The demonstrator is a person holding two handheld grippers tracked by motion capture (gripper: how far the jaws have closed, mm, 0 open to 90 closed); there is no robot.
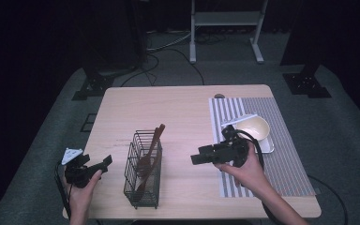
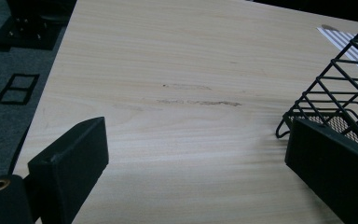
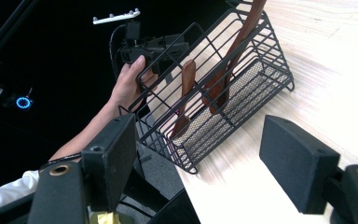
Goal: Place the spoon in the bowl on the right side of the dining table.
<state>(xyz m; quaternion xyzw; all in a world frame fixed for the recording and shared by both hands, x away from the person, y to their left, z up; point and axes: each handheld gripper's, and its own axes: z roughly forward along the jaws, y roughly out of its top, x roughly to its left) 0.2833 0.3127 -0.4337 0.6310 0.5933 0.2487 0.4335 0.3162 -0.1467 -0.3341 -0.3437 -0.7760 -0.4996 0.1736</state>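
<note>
A black wire basket (image 1: 143,171) stands on the wooden table (image 1: 178,108) near its front edge, with two brown wooden utensils (image 1: 151,149) leaning inside. My left gripper (image 1: 104,164) is held open just left of the basket, jaws pointing toward it. In the left gripper view its jaws (image 2: 198,140) stand wide apart over bare wood, the basket's corner (image 2: 340,91) at right. My right gripper (image 1: 196,159) hovers open to the basket's right. The right gripper view has its gripper (image 3: 200,140) facing the basket (image 3: 233,100) and utensils (image 3: 186,88), nothing between the jaws.
A cream bowl (image 1: 254,127) sits on a white tray (image 1: 268,145) on a striped placemat (image 1: 281,164) at the right of the table. Beyond the basket, the other hand holds the left gripper (image 3: 149,46). Dark stands and cables lie on the floor behind.
</note>
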